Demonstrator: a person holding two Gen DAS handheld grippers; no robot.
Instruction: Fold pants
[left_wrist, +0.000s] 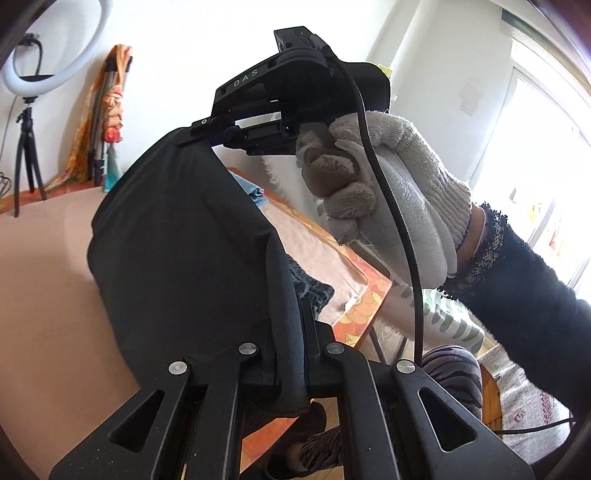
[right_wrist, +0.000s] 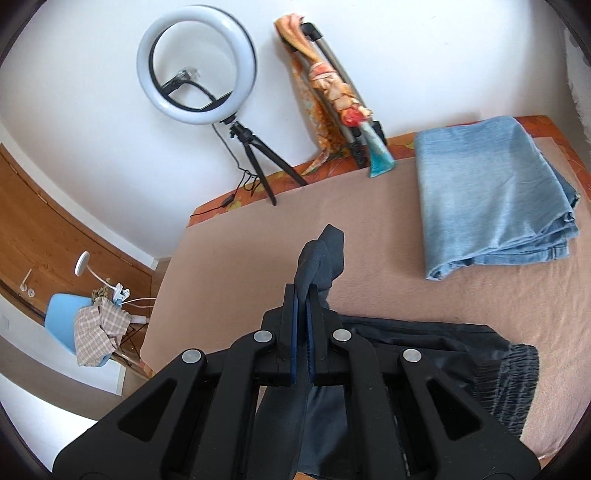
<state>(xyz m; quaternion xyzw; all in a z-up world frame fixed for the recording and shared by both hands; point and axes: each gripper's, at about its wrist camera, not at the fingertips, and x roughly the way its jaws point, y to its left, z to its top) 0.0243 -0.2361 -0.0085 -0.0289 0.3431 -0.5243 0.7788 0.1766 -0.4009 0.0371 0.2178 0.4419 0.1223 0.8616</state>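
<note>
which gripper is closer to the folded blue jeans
Right. The right gripper hangs just short of the folded blue jeans; the left gripper views them beyond the black pants it grips.

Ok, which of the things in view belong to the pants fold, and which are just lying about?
Job:
- black pants, lifted by two edges
- left gripper, jaws shut on them
- right gripper, jaws shut on them
- table

Lying about:
- folded jeans
- ring light
- orange cloth against the wall
- blue chair
</note>
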